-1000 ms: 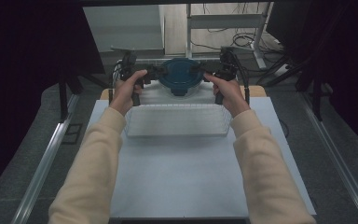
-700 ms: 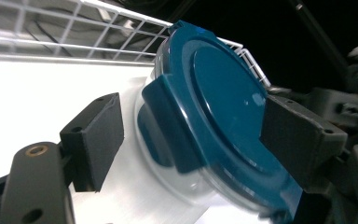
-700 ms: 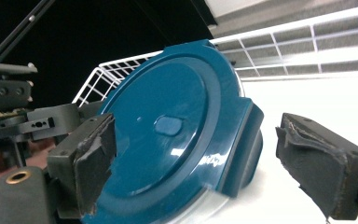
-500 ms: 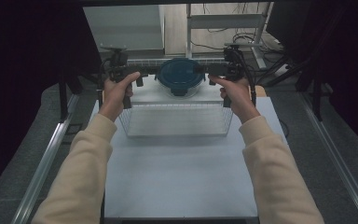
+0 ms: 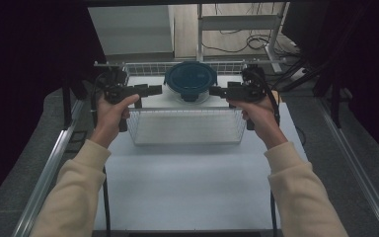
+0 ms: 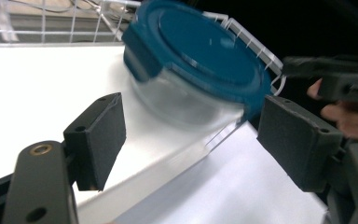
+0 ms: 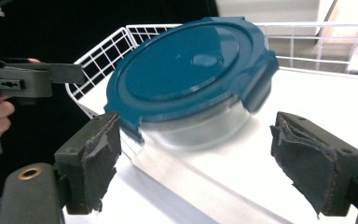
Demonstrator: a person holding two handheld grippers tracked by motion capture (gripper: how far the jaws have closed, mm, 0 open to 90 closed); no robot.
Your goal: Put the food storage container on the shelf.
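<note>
Nearest, the white table (image 5: 187,187) lies bare in front of the person's sleeves. Beyond it, the wire basket (image 5: 185,126) now sits farther back than a second ago, when both hands were at its ends. The left gripper (image 5: 150,90) and right gripper (image 5: 217,91) have since risen and turned inward, jaws spread open and holding nothing. Between them, at the far edge, stands the round glass container with a teal lid (image 5: 191,81). I judge that a two-sided grasp on it comes next.
</note>
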